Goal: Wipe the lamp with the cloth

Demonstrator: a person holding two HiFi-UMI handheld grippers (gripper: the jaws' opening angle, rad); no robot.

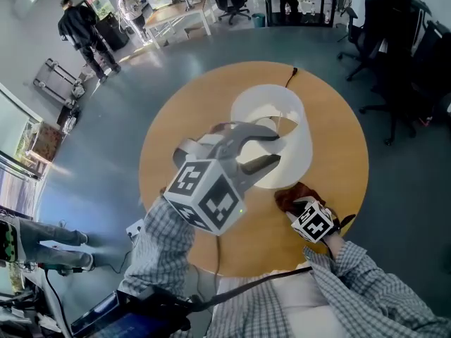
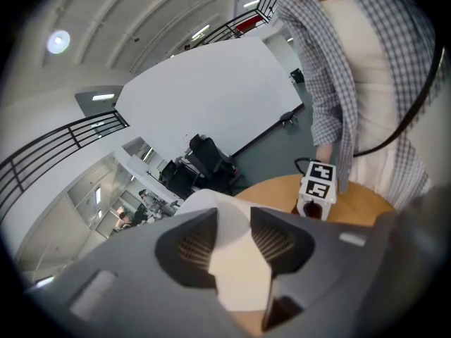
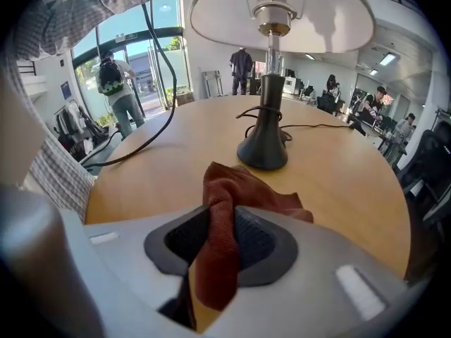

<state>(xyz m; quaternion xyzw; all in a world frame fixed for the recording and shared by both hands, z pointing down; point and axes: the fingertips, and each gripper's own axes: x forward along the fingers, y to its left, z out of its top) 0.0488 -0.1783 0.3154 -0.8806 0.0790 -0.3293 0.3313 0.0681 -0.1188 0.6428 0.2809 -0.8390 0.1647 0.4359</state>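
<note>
The lamp [image 3: 269, 76] stands near the middle of the round wooden table [image 1: 176, 125], with its white shade [image 1: 296, 132] above a dark base [image 3: 263, 150]. The left gripper [image 1: 278, 148] is at the near side of the shade, up at its rim. Its jaws are spread, and the white wall of the shade shows in the gap between them, but the pads do not seem to press on it. The right gripper [image 3: 220, 217] is low over the table, on the person's side of the lamp, and it points steeply down. Its jaws are pinching the red-brown cloth [image 3: 243, 192]: one fold runs down between the pads, and the rest lies bunched on the tabletop just ahead of them, a little apart from the base. A black cord [image 1: 290, 77] goes over the far edge of the table. Both arms wear checked sleeves [image 1: 165, 238]. Far behind, some people [image 1: 81, 30] stand on the grey floor [image 1: 106, 118].
</note>
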